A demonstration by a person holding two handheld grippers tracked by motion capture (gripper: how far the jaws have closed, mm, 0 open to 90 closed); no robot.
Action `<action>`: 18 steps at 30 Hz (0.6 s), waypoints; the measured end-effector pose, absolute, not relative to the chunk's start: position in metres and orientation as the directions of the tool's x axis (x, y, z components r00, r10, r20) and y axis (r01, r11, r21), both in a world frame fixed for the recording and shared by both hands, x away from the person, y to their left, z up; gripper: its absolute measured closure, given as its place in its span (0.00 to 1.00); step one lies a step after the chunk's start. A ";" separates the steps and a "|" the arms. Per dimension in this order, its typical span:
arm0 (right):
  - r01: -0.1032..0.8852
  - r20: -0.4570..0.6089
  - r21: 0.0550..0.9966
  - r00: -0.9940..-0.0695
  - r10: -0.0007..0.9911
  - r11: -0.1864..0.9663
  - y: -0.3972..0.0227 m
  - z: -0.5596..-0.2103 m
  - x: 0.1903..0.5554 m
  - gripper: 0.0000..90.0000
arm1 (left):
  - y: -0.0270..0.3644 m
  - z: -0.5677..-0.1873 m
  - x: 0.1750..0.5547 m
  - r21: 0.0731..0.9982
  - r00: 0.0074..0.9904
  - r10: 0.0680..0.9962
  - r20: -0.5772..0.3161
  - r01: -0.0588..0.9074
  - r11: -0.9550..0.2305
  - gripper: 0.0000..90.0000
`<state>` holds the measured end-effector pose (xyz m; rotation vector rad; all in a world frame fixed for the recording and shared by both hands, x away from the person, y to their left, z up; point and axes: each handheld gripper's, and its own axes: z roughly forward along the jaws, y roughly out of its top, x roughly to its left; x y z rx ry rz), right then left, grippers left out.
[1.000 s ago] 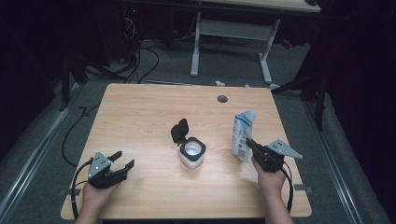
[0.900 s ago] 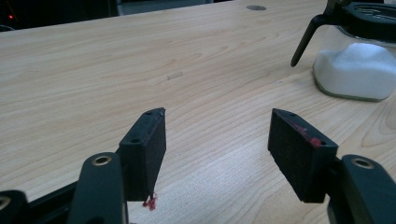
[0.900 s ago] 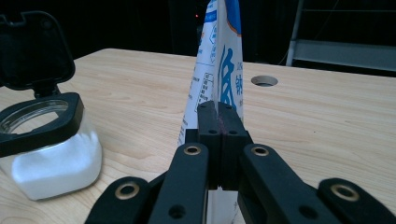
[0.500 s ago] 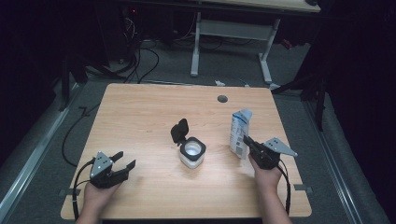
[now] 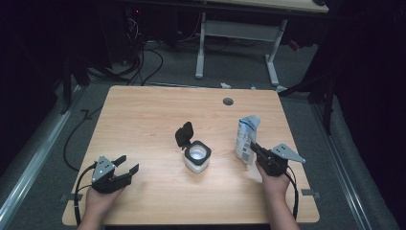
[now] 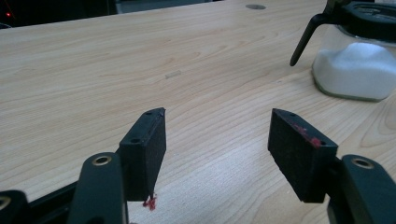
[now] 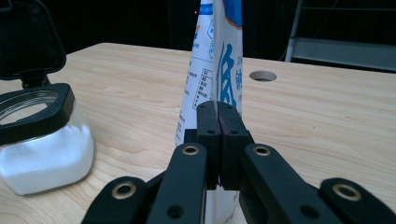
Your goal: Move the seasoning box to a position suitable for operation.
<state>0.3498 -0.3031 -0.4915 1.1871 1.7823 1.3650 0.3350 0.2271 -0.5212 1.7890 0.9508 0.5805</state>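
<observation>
My right gripper (image 5: 253, 148) pinches the edge of a white pouch (image 5: 246, 138) with blue print; the pouch stands upright on the table (image 5: 143, 120), right of the open jar (image 5: 197, 157) of white powder; its top is flattened and leans slightly; my left gripper (image 5: 125, 165) rests spread wide, holding nothing.

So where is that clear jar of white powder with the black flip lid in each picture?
High view: the clear jar of white powder with an open black flip lid stands mid-table.
Left gripper view: the jar sits at the upper right edge.
Right gripper view: the jar sits at the left edge.
Shared landmark: the round hole in the wooden tabletop, at the far side.
</observation>
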 end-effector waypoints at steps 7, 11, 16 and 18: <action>0.315 0.070 0.946 -0.433 0.899 0.078 -0.301 -0.493 0.346 0.97 | 0.228 -0.521 0.335 0.916 0.577 0.816 -0.040 0.348 -0.201 0.42; 0.323 0.074 0.943 -0.424 0.902 0.075 -0.303 -0.495 0.343 0.95 | 0.228 -0.521 0.334 0.915 0.581 0.813 -0.035 0.347 -0.208 0.42; 0.334 0.079 0.940 -0.425 0.902 0.075 -0.303 -0.497 0.340 0.92 | 0.228 -0.521 0.334 0.915 0.581 0.813 -0.035 0.346 -0.207 0.42; 0.342 0.077 0.936 -0.424 0.903 0.080 -0.302 -0.497 0.339 0.89 | 0.228 -0.521 0.334 0.915 0.579 0.814 -0.036 0.347 -0.206 0.42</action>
